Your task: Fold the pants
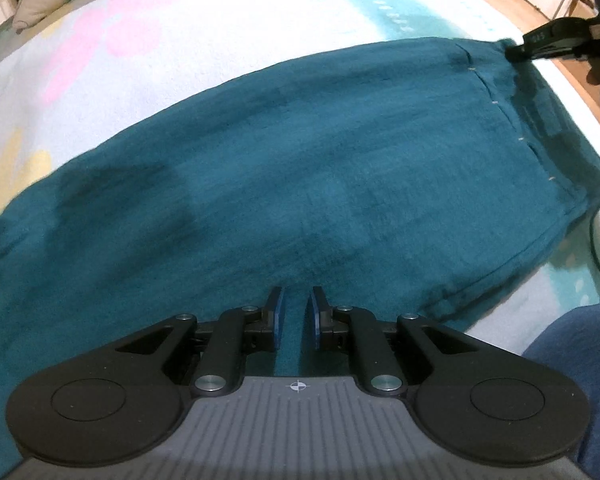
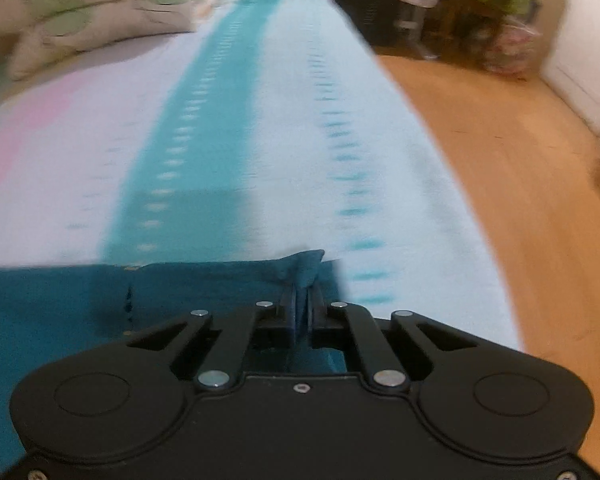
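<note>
Teal pants (image 1: 320, 152) lie spread flat across the bed, with the waistband and pocket seams at the right end. My left gripper (image 1: 297, 306) points down at the near edge of the pants; its blue pads (image 1: 278, 312) stand a narrow gap apart, teal cloth fills that gap and creases run into it. My right gripper (image 2: 302, 292) is shut on the far right corner of the pants (image 2: 306, 264), which bunches up between its fingers. In the left wrist view the right gripper (image 1: 516, 54) shows at that same corner, near the bed's edge.
A white bedsheet (image 2: 284, 128) with teal stripes and pink and yellow patches covers the bed. Pillows (image 2: 80, 12) lie at the far left. Wooden floor (image 2: 520, 184) runs past the bed's right edge. A blue sleeve (image 1: 580, 364) and a black cable (image 1: 596, 248) sit at the near right.
</note>
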Demonstrator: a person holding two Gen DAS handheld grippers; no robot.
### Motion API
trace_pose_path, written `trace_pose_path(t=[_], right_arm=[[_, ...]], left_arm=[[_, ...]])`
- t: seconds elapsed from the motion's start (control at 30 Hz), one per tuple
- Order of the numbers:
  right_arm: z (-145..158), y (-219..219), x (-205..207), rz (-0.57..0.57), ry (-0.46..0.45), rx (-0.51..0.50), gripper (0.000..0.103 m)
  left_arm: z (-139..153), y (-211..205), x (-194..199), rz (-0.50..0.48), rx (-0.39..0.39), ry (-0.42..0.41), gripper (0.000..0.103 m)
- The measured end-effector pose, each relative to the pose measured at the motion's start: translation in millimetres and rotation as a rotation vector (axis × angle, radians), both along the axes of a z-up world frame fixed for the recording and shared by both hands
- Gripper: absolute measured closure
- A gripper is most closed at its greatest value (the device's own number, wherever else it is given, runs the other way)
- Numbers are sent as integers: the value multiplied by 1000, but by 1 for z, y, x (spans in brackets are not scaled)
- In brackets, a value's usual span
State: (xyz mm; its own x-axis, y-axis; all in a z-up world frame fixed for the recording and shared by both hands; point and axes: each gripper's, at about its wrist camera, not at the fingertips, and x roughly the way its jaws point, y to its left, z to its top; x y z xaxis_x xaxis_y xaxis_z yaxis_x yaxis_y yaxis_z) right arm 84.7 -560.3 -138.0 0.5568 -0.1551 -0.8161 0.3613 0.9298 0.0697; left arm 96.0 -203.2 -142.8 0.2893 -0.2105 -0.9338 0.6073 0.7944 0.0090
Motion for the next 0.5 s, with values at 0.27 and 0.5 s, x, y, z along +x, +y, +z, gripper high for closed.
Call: trace_pose_path(t=[0.27,0.5], right_arm=[[19,-27,-47,-10,-87,188,47],[-7,-44,-92,9,-2,355,46]], left_arm=[[2,5,2,-4,-3,8,89],[1,1,1,-17,13,-3,89]])
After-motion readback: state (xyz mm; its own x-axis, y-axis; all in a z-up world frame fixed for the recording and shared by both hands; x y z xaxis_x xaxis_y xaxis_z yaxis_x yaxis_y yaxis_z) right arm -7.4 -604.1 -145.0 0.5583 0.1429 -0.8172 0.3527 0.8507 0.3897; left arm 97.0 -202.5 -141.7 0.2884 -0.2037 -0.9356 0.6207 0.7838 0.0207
